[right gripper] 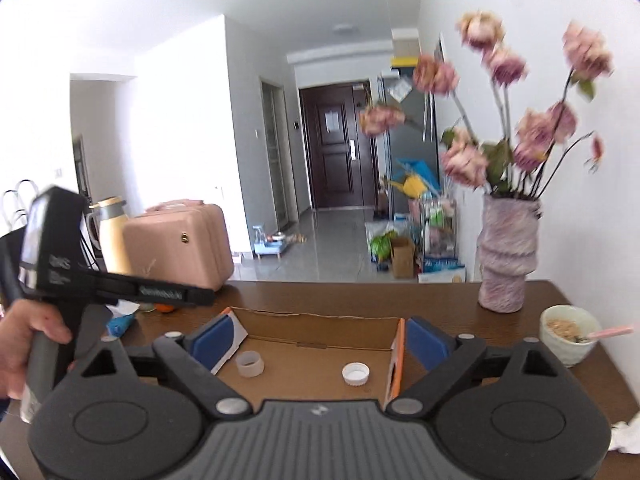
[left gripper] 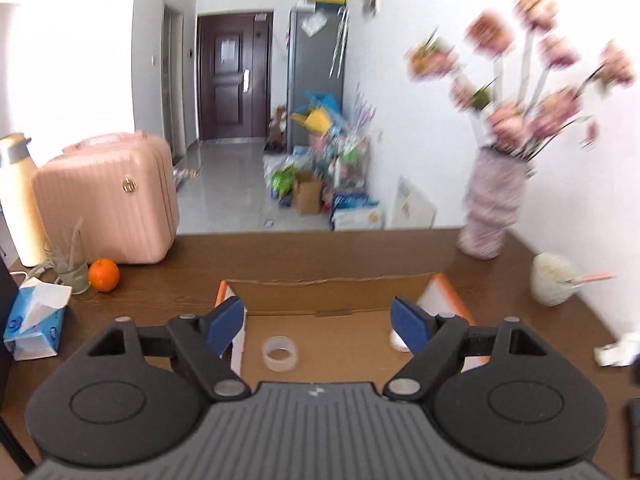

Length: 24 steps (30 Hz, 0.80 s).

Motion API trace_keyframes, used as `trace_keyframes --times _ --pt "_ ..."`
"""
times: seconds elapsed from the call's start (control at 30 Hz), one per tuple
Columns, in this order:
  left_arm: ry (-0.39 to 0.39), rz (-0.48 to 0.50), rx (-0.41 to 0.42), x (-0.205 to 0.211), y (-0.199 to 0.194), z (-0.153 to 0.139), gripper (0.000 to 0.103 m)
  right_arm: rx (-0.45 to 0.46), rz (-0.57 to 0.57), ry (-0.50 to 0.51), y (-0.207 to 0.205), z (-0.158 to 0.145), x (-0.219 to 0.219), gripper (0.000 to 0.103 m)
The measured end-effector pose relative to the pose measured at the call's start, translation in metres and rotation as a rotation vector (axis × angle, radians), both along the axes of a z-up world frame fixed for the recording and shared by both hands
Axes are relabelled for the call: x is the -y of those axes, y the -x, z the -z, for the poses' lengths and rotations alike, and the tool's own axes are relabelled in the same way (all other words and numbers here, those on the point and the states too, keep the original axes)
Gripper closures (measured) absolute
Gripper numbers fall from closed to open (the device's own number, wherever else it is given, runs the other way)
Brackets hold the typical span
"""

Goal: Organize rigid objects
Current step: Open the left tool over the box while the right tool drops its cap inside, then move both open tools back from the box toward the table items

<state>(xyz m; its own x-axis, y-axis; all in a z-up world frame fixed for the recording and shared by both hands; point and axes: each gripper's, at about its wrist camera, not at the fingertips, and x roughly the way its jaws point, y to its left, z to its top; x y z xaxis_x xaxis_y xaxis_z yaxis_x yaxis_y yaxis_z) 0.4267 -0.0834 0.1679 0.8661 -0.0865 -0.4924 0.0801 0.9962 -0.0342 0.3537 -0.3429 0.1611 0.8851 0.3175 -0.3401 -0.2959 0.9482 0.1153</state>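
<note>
Cardboard box (right gripper: 320,344) lies below and ahead of both empty, wide-apart jaw pairs, the clear tape ring (left gripper: 279,354) under the left gripper (left gripper: 318,322) and the white cap (right gripper: 355,373) beneath the right gripper (right gripper: 320,340), so lift straight clear without brushing its walls.

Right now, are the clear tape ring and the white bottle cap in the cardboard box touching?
Apart. The right wrist view shows bare cardboard box floor between the clear tape ring and the white bottle cap.
</note>
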Motion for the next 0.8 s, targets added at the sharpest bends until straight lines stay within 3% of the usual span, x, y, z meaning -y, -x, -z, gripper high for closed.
trace_keyframes --times 0.17,0.3,0.37,0.47,0.57,0.6,0.67,0.8 --pt "-0.026 -0.019 0.066 0.021 0.080 -0.038 0.012 0.119 -0.019 -0.023 0.086 -0.019 0.020 0.004" --pt "-0.069 0.009 -0.008 0.042 0.107 -0.059 0.012 0.209 -0.045 -0.063 0.153 -0.017 0.034 0.000" --pt "-0.134 0.046 0.002 0.054 0.121 -0.073 0.012 0.244 -0.077 -0.107 0.173 -0.010 0.040 0.000" --pt "-0.259 0.105 0.074 0.079 0.138 -0.096 0.011 0.235 -0.078 -0.175 0.173 0.003 0.040 0.000" --pt "-0.395 0.195 0.184 0.113 0.140 -0.118 0.001 0.216 -0.044 -0.196 0.160 0.026 0.036 0.000" --pt "-0.407 0.201 0.204 0.120 0.138 -0.122 0.001 0.202 -0.032 -0.217 0.156 0.035 0.038 0.000" --pt "-0.359 0.195 0.208 0.126 0.131 -0.120 0.001 0.171 -0.020 -0.256 0.146 0.056 0.045 0.000" --pt "-0.316 0.208 0.193 0.128 0.120 -0.093 0.002 0.088 0.026 -0.280 0.121 0.091 0.053 0.000"
